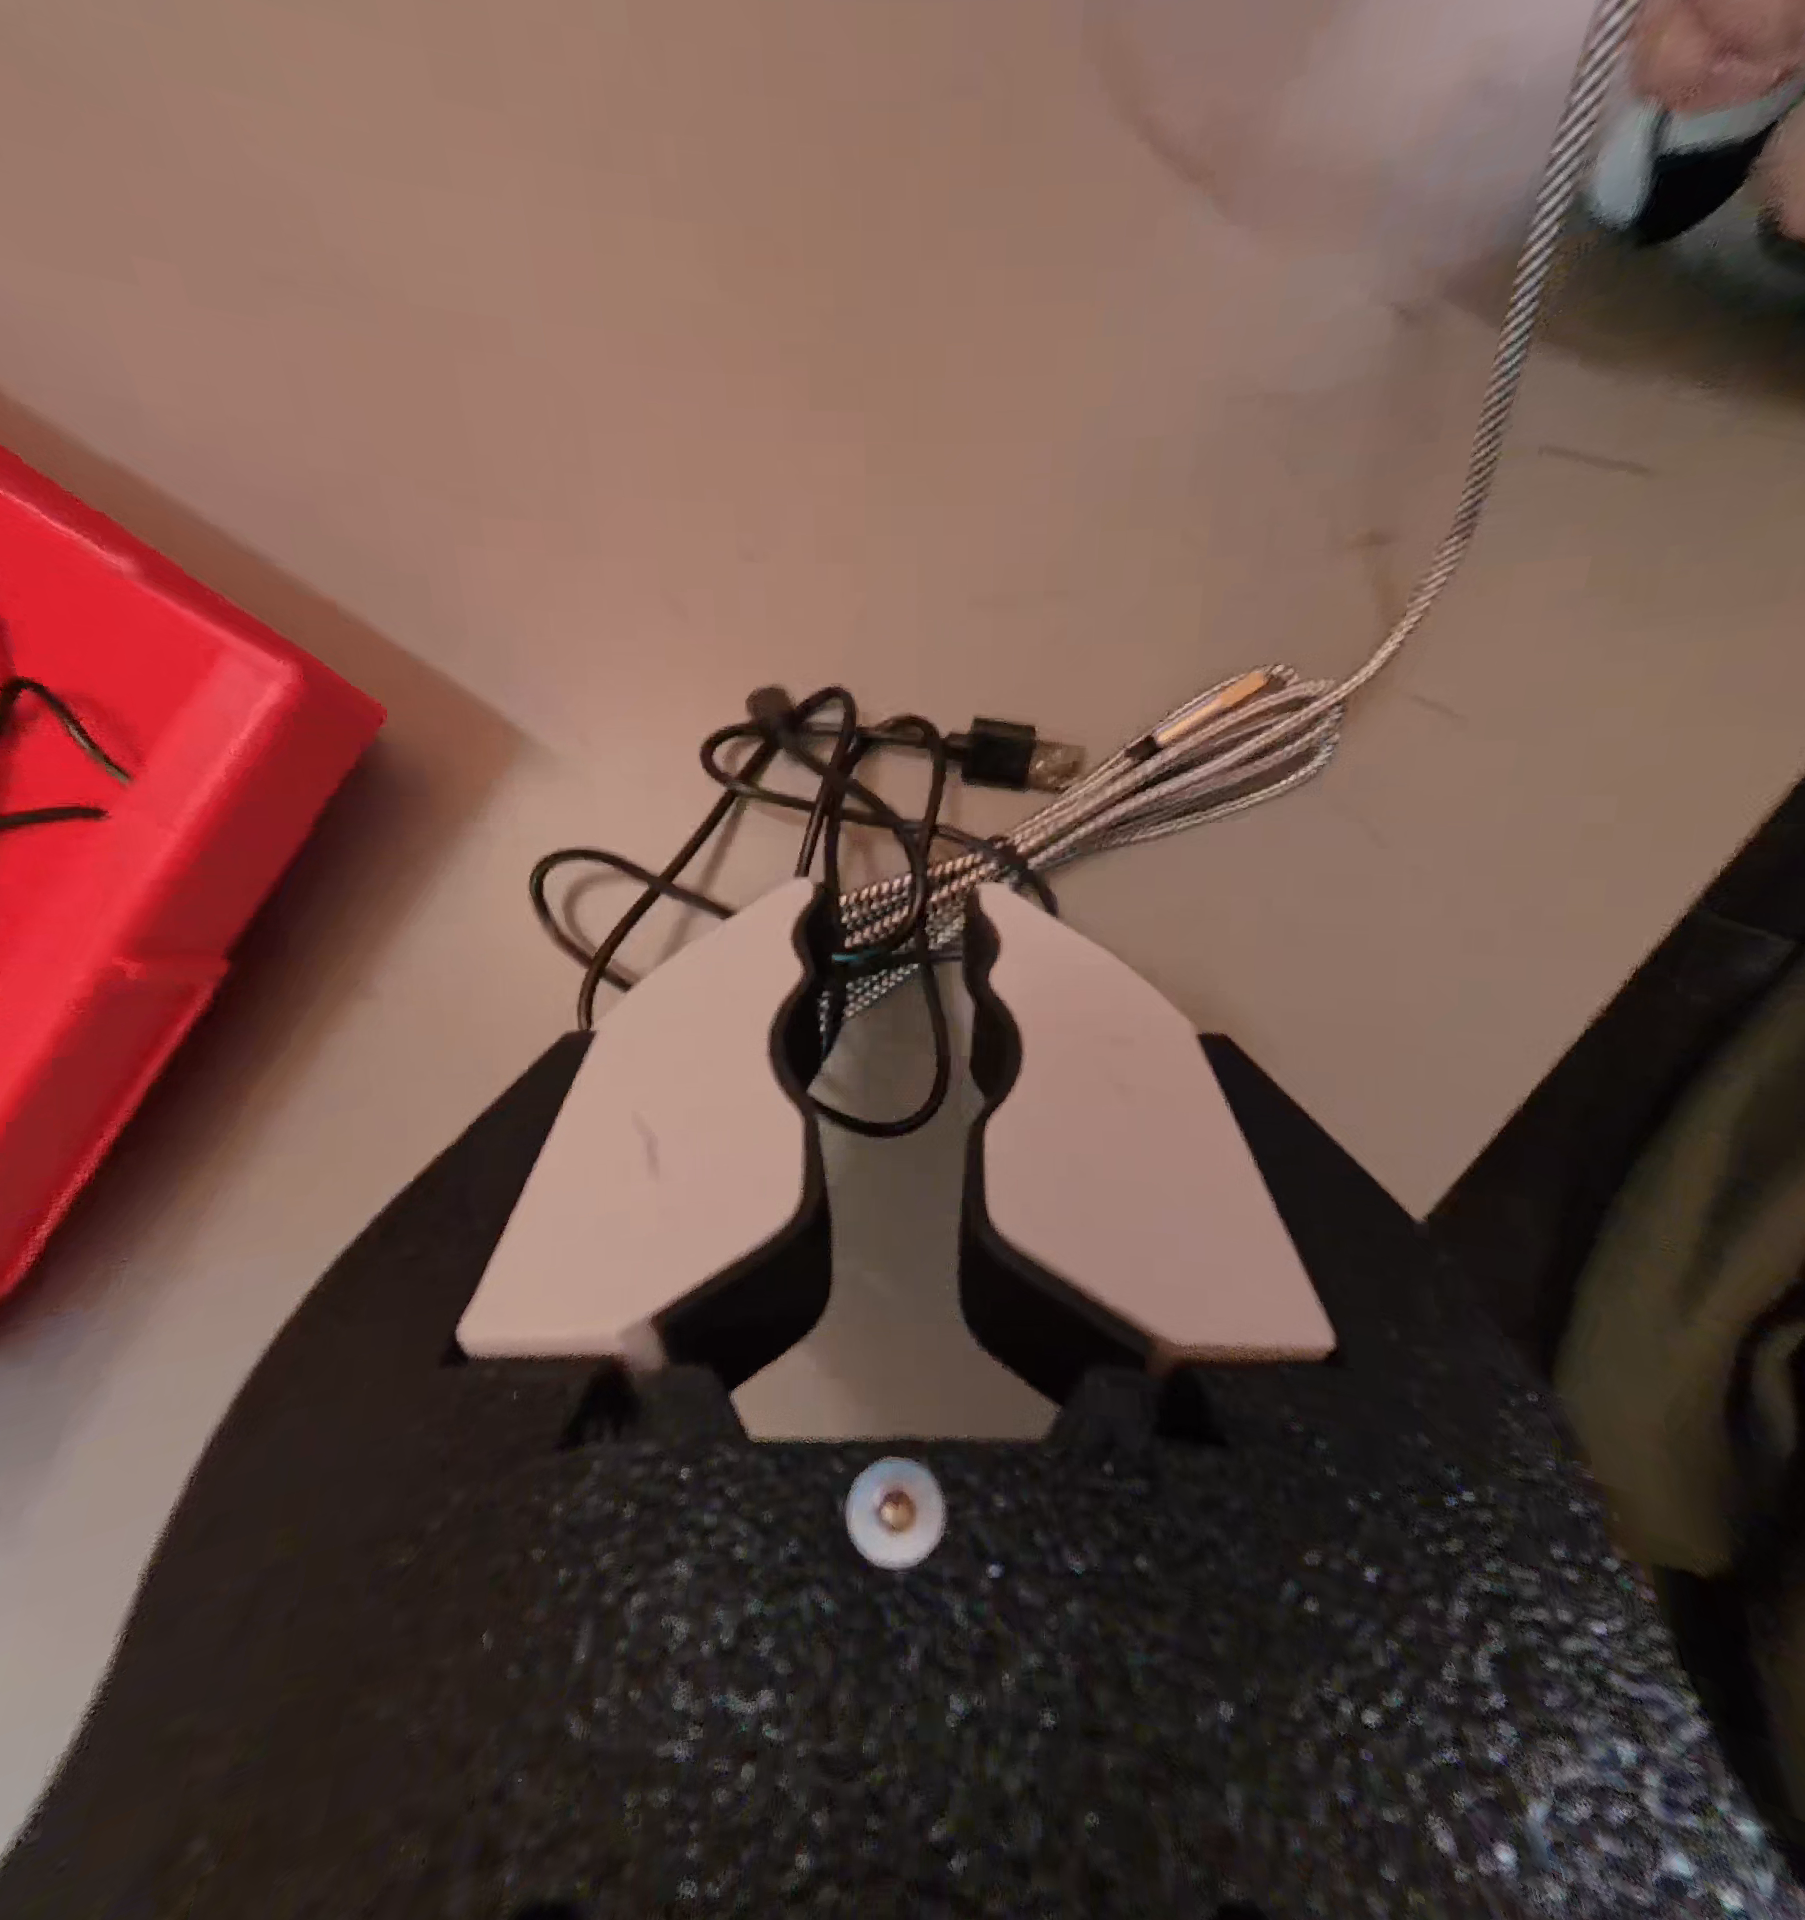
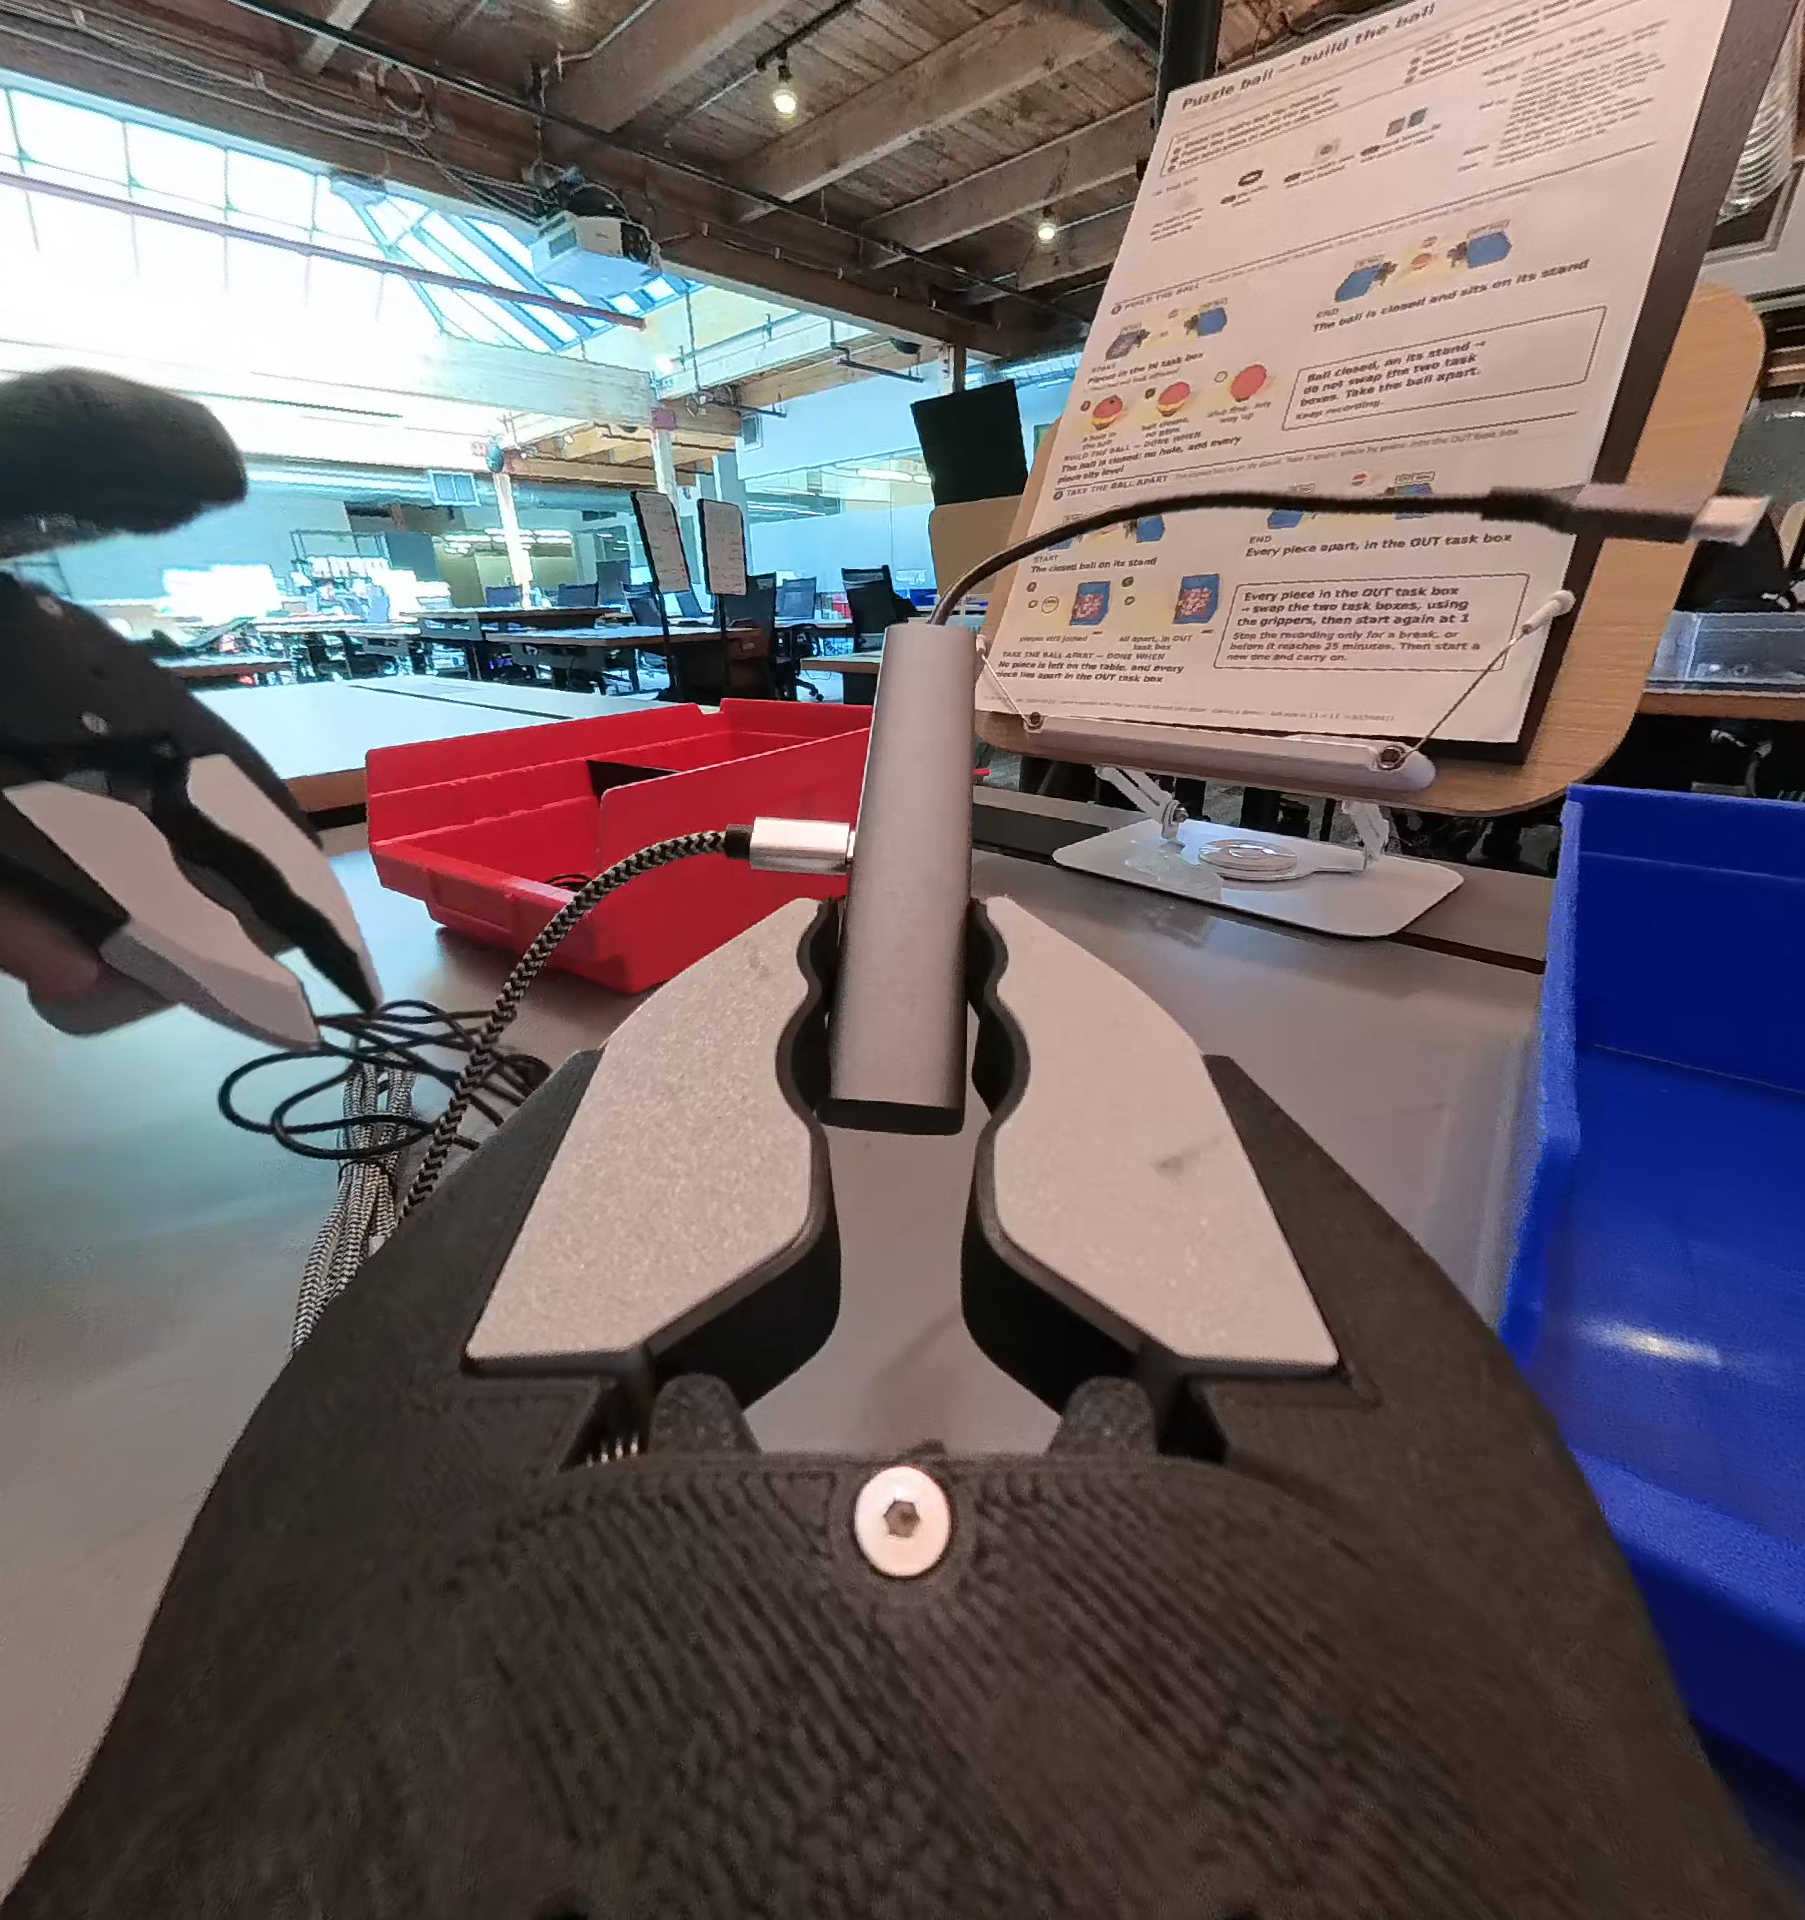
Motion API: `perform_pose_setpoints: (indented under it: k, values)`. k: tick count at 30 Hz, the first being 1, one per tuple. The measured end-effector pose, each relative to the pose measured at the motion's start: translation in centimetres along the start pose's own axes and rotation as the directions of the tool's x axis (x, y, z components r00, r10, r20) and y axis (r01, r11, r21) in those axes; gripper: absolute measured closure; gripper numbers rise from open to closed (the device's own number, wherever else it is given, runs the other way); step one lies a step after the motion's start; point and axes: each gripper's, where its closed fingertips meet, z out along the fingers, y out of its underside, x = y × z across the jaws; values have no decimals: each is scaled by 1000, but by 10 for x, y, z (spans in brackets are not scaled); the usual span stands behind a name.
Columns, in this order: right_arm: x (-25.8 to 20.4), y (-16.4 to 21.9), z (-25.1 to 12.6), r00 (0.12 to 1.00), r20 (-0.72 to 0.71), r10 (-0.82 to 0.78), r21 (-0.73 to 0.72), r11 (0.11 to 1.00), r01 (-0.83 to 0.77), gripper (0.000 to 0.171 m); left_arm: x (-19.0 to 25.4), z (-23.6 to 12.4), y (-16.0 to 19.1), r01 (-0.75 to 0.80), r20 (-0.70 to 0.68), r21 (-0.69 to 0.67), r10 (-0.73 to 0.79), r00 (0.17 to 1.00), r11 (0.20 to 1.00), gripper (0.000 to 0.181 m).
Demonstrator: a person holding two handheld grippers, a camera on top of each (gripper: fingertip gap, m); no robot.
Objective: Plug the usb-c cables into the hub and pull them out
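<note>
My right gripper [image 2: 898, 914] is shut on the grey hub [image 2: 903, 790] and holds it upright above the table. A braided cable [image 2: 524, 987] has its silver plug [image 2: 799, 844] in the hub's left side. The hub's own black lead [image 2: 1189, 509] arches off to the right. My left gripper [image 1: 896, 899] points down over a tangle of thin black cable [image 1: 773, 800] and the coiled braided bundle [image 1: 1189, 758]. Its jaws stand a little apart with cable strands between them, not visibly pinched. It also shows in the right wrist view [image 2: 342, 1016], tips at the black cable. The black cable's plug [image 1: 1012, 753] lies free.
A red bin [image 1: 98, 831] with more black cable sits at the left; it shows behind the hub in the right wrist view [image 2: 586, 831]. A blue bin [image 2: 1708, 1143] stands at the right. A stand with a printed sheet [image 2: 1345, 416] is behind. Dark cloth [image 1: 1729, 1247] hangs past the table edge. About 20 cm separates my left fingertips from my right. The right gripper is farther from the coiled braided bundle [image 1: 1189, 758], some 15 cm, than the left, some 7 cm.
</note>
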Motion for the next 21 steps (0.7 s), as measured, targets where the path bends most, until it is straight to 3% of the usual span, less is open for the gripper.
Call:
perform_pose_setpoints:
  k: [3,7,17,21]
  values:
    - [-1,1,1,1000,4,-8,-6,1000,8,147,0,-10,-16,53,-54,24,-52,997,998,158]
    - [-2,1,1,1000,6,-14,-11,1000,14,147,-21,-9,-29,123,44,-17,-122,992,992,157]
    - [-3,1,1,1000,10,-12,-10,1000,12,147,-26,40,-15,172,169,-322,-122,978,931,156]
    - [-2,1,1,1000,13,-5,-8,1000,6,147,-34,54,-8,202,189,-337,-144,971,920,176]
